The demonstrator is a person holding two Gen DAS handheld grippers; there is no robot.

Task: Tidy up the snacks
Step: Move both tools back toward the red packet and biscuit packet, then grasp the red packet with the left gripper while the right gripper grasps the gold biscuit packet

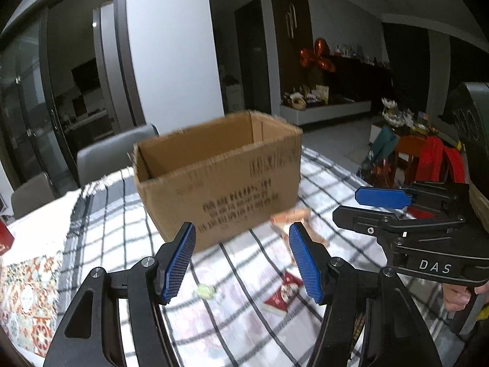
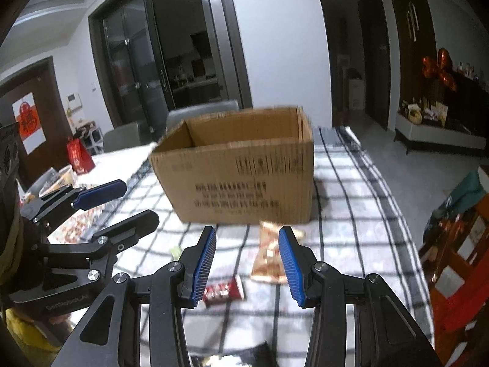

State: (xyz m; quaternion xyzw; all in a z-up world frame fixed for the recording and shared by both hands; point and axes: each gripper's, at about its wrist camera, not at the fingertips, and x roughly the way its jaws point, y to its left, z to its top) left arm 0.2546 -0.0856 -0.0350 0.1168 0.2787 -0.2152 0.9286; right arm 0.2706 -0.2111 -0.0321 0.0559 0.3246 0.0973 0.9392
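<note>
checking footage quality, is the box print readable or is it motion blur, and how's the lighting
Left wrist view: the open brown cardboard box is smeared, its print unreadable, while the left gripper stays sharp, suggesting motion blur. Right wrist view: same smear on the box; the right gripper is crisp. Both: dim room, strong fisheye bending.

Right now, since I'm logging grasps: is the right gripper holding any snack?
No: the right gripper is open, its blue fingers spread with the orange snack packet lying on the checked tablecloth beyond.
</note>
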